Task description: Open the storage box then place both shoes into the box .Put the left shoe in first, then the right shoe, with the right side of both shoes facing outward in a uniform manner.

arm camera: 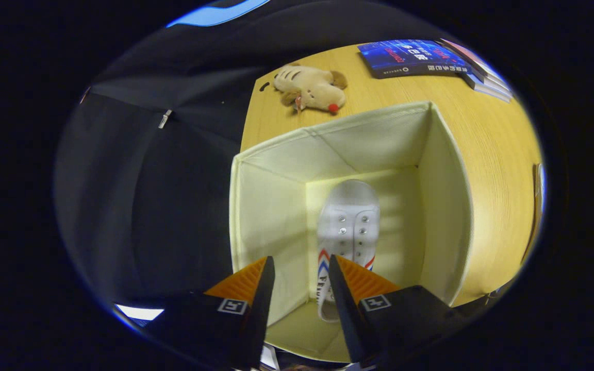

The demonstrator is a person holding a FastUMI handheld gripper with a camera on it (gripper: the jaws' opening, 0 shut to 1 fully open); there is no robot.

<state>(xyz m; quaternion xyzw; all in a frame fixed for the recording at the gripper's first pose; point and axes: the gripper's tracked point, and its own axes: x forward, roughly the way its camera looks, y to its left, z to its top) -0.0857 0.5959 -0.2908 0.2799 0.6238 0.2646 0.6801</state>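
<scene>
Tool (301, 268) above near rim of storage box (444, 216), fingers apart, nothing between them. Box open, standing on wooden surface (493, 149). One shoe (348, 226) lying on box floor just ahead of fingers, toe pointing far, sole down: white canvas, metal eyelets, red-blue stripes on sides. Judged: opening done, first shoe in; second shoe left to fetch and place. Beyond box: plush toy (311, 88), far right stacked books (421, 57)
</scene>
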